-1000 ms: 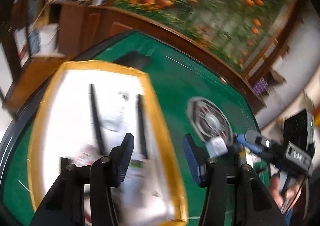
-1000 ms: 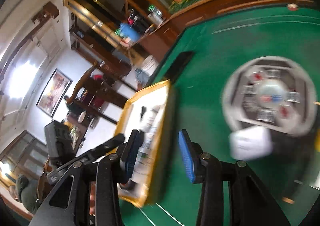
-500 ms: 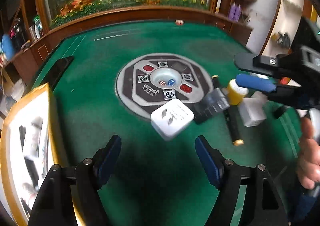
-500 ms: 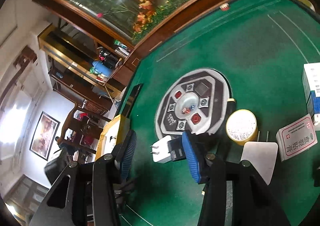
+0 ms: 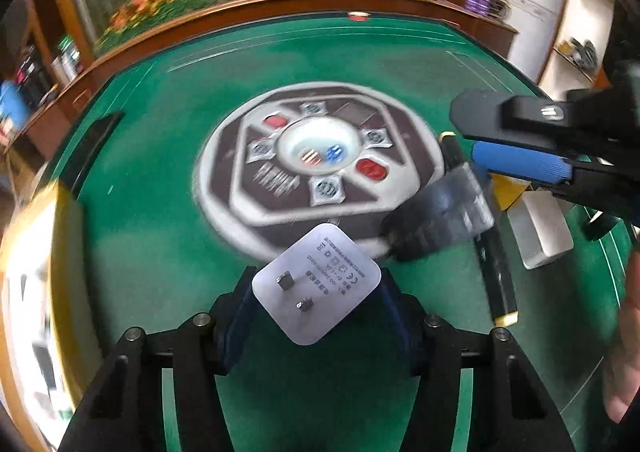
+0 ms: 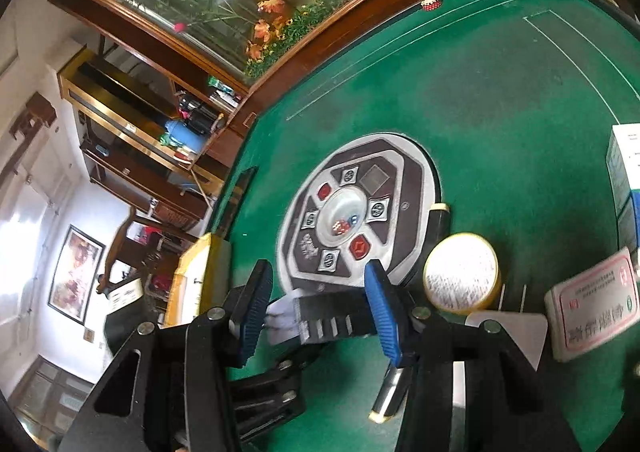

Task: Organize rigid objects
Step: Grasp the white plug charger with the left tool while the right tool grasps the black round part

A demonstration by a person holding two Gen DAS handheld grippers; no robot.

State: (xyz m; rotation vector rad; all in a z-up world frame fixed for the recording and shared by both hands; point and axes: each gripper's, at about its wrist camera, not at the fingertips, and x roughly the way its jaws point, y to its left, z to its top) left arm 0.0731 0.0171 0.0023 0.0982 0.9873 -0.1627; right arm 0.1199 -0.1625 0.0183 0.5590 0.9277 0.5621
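— What's in the left gripper [image 5: 316,302]?

— A white plug adapter [image 5: 317,288], a smooth rounded square of plastic with two short metal prongs facing the camera. The blue ribbed pads sit against its two sides; the jaws have just been closing and now clamp it over the green felt table [image 5: 152,219].

— And the right gripper [image 6: 318,312]?

— Its jaws stand apart, with a dark ribbed block [image 6: 334,318] between them. The right pad overlaps the block's end; the left pad is clear of it. I cannot tell whether it grips.

— Where does that block lie?

— At the edge of the round grey control panel [image 6: 360,211] set into the felt, with its clear dome over small dice.

— Anything else nearby?

— A squat yellow jar with a white lid [image 6: 460,272], a slim black tube with gold ends [image 5: 498,272], a flat white box with red print [image 6: 592,308], and a yellow-rimmed tray [image 5: 24,292] at the left edge.
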